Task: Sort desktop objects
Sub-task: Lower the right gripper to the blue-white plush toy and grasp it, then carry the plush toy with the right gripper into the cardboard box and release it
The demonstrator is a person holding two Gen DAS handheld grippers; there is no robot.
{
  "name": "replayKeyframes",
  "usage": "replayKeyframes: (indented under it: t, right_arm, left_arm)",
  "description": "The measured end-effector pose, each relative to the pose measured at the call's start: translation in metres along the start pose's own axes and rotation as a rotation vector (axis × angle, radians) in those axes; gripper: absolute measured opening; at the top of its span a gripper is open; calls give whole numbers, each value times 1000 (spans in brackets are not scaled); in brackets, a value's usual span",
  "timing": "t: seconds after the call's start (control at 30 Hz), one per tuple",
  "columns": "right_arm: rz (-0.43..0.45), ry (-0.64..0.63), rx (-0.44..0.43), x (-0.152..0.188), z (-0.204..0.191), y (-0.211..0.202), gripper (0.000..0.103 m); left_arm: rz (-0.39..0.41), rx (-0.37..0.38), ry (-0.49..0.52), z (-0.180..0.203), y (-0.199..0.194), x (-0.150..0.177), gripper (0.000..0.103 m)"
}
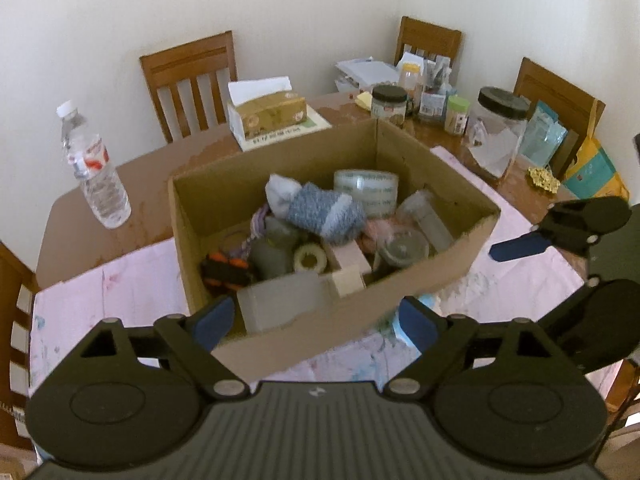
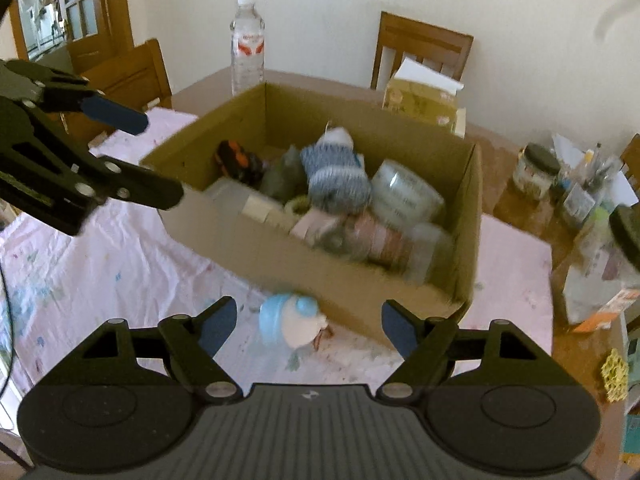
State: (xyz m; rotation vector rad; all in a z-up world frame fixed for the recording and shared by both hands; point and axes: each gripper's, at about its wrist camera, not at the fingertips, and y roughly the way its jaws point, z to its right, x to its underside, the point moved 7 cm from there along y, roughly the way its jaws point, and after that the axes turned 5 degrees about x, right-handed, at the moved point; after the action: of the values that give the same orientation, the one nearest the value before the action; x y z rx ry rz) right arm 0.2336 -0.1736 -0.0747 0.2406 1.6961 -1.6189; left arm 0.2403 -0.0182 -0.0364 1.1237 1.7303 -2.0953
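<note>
An open cardboard box (image 1: 440, 268) sits on a pink tablecloth, holding a rolled blue-grey sock (image 1: 320, 212), a clear tape roll (image 1: 366, 188), a small tape roll (image 1: 310, 258) and several other items. My left gripper (image 1: 316, 316) is open, with its fingers on either side of the box's near wall. My right gripper (image 2: 308, 316) is open over the cloth in front of the box (image 2: 280, 256). A small light-blue and white bottle (image 2: 292, 320) lies between its fingers, untouched. The left gripper (image 2: 160, 158) appears at the left of the right wrist view.
A water bottle (image 1: 94, 168) stands left of the box, with a tissue box (image 1: 268, 114) behind it. Jars (image 1: 498, 132) and cluttered packets fill the table's right side. Wooden chairs (image 1: 188, 80) surround the table (image 1: 140, 184). A yellow doily (image 2: 614, 374) lies at the right edge.
</note>
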Motion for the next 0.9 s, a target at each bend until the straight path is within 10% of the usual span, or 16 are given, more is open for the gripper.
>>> replayKeyframes:
  t: [0.47,0.9]
  right_arm:
    - [-61,67,-5,25,-11,63,81]
    - [-63,31,21,22,-24,77,58]
  left_arm:
    - [-45,-13,-54,-4,0,28,90]
    - [-64,-5,-56,-1,1,36,90]
